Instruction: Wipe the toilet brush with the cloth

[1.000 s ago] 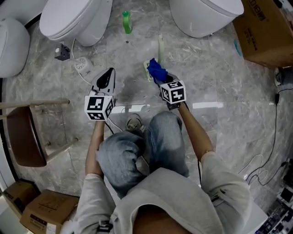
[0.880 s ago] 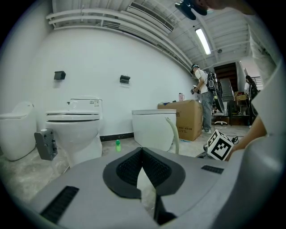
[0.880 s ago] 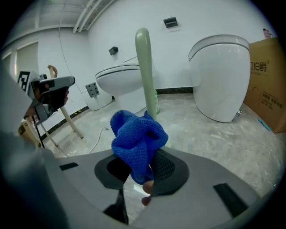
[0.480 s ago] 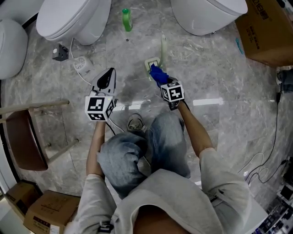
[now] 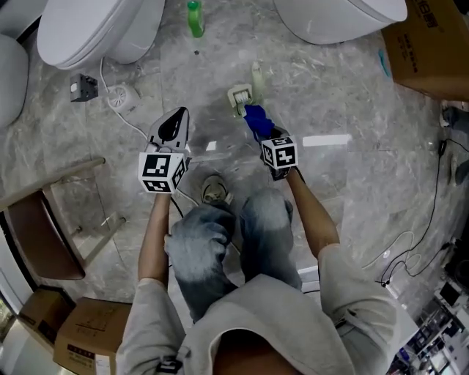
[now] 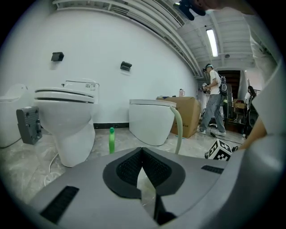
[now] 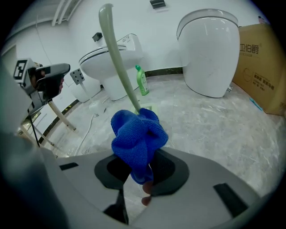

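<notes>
The toilet brush stands in its pale holder (image 5: 239, 99) on the floor, and its light green handle (image 5: 257, 77) rises and curves (image 7: 117, 58). My right gripper (image 5: 258, 126) is shut on a bunched blue cloth (image 7: 136, 136). It holds the cloth against the lower part of the handle, just in front of the holder. The handle's lowest stretch is hidden behind the cloth (image 5: 254, 117). My left gripper (image 5: 170, 126) hovers to the left of the brush, shut and holding nothing. In the left gripper view (image 6: 142, 154) the handle (image 6: 179, 129) shows to the right.
Two white toilets (image 5: 95, 33) (image 5: 337, 18) stand ahead with a green bottle (image 5: 193, 17) between them. A cable and white plug (image 5: 121, 97) lie at the left. A chair (image 5: 44, 227) is at the left and cardboard boxes (image 5: 432, 44) at the right.
My right gripper, with the blue cloth, has drawn slightly back from the brush holder, which now shows beyond the cloth. The left gripper has hardly moved. The head view has shifted.
</notes>
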{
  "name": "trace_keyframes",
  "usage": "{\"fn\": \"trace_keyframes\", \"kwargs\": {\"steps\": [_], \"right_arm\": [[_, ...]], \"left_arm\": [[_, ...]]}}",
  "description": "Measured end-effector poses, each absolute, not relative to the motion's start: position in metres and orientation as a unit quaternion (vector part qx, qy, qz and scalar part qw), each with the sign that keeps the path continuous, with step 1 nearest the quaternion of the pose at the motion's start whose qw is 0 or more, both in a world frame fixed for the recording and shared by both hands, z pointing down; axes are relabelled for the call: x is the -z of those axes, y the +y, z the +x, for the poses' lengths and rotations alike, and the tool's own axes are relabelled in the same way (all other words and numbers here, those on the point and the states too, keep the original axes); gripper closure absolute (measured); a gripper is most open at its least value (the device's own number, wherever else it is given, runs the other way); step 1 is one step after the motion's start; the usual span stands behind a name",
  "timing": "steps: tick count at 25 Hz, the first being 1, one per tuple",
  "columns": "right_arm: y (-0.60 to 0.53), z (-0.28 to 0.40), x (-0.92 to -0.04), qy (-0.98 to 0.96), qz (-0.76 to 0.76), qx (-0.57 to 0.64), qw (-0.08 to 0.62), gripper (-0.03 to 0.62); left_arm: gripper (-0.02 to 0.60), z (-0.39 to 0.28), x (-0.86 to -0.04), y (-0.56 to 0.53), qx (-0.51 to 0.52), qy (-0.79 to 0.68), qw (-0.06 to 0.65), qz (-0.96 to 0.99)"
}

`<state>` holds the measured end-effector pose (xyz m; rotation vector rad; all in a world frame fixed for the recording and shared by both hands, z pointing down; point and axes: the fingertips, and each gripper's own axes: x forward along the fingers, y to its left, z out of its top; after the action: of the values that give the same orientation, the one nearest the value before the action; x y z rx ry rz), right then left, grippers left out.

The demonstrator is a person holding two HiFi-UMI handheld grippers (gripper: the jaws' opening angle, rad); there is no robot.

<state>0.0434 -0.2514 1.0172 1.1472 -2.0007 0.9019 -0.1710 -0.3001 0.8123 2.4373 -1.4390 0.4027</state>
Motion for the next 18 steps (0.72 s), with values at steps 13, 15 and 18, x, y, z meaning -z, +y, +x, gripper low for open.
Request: {"fn": "trace_keyframes", "kwargs": {"steps": [13,15,18], "right_arm": [[-0.226,0.063,-0.883,-0.733,0.471,-0.381,0.308,0.482],[-0.218,0.062,-0.851,-0.737,0.468,-0.38,0.307,0.482],[-0.213,0.06,-0.801,-0.742,0.463,-0.374,0.307,0.482]], "left_arm": [[0.563,-0.184,-0.742,-0.272,-0.157,-0.506,0.24,0.814],[0.563,-0.187,-0.724,-0.265,-0.157,-0.51,0.251,0.808],[0.563,-0.188,-0.692,-0.261,-0.156,-0.513,0.261,0.803]]}}
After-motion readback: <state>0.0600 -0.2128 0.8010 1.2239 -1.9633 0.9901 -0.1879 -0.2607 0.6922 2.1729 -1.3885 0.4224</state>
